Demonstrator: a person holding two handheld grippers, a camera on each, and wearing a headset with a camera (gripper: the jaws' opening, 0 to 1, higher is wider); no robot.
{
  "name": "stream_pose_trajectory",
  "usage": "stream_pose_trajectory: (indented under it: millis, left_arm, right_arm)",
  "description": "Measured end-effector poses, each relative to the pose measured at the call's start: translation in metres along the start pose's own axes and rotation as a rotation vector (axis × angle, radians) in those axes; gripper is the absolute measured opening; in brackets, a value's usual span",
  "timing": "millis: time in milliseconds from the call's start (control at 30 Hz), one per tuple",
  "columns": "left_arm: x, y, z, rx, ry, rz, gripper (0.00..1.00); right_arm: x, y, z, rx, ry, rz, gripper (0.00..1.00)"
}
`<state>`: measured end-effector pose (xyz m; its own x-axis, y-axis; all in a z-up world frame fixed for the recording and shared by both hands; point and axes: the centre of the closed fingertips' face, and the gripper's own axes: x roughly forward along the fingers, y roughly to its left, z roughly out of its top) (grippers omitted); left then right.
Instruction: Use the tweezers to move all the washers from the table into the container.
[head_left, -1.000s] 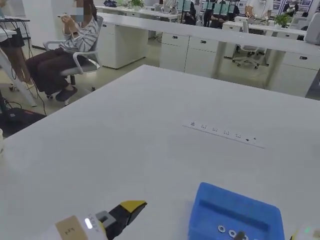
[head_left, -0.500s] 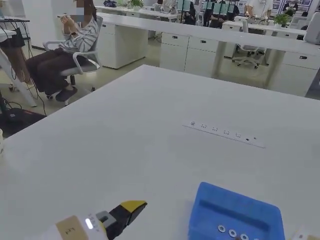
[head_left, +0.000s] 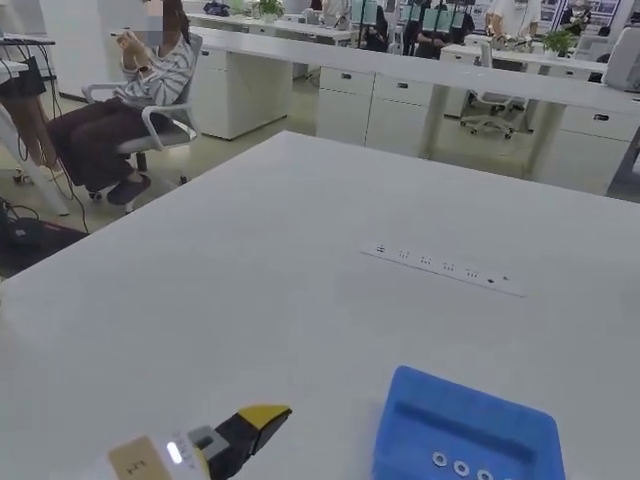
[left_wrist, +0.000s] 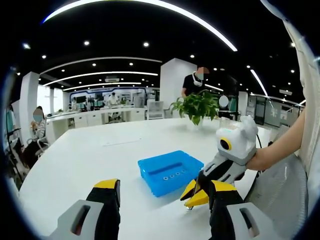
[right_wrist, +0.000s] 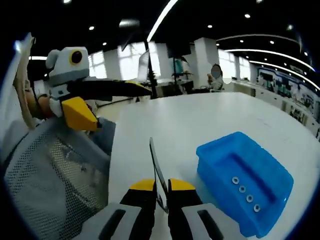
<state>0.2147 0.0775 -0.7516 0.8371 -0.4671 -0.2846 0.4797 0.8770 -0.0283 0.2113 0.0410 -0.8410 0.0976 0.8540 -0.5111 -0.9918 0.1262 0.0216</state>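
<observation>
Washers (right_wrist: 245, 192) lay in the container (right_wrist: 212, 152), lower right of the right gripper view, so the transfer looked nearly done. Right gripper (right_wrist: 162, 186) jaws pinched the tweezers (right_wrist: 156, 167), while left gripper (left_wrist: 164, 186) jaws stood spread and empty. Next would be scanning the bench (right_wrist: 165, 120) for strays.

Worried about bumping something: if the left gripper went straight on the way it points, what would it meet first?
Probably the blue container, sitting on the table dead ahead between the left gripper's open jaws. The right gripper is off to one side of that line.

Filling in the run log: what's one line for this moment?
left gripper open | right gripper shut on tweezers | four washers in blue container | tweezers outside container
</observation>
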Motion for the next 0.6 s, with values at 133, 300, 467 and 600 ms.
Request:
stream_pose_trajectory:
  millis: [133, 300, 467, 600]
  left_arm:
    - [0.0002, -0.0004, -0.0003, 0.001, 0.001, -0.004, 0.73]
    - [0.0007, -0.0017, -0.0011, 0.007, 0.007, -0.009, 0.73]
    - [0.0007, -0.0016, -0.0011, 0.006, 0.007, -0.010, 0.73]
    - [0.0005, -0.0015, -0.0010, 0.007, 0.007, -0.011, 0.73]
  right_arm:
    - [0.0042, 0.0101, -0.0002, -0.103, 0.010, 0.022, 0.05]
    - [0.0086, 0.0040, 0.0016, -0.105, 0.018, 0.012, 0.05]
    - [0.0091, 0.0016, 0.0017, -0.097, 0.028, -0.002, 0.04]
    - [0.0079, 0.0018, 0.0010, -0.117, 0.043, -0.013, 0.03]
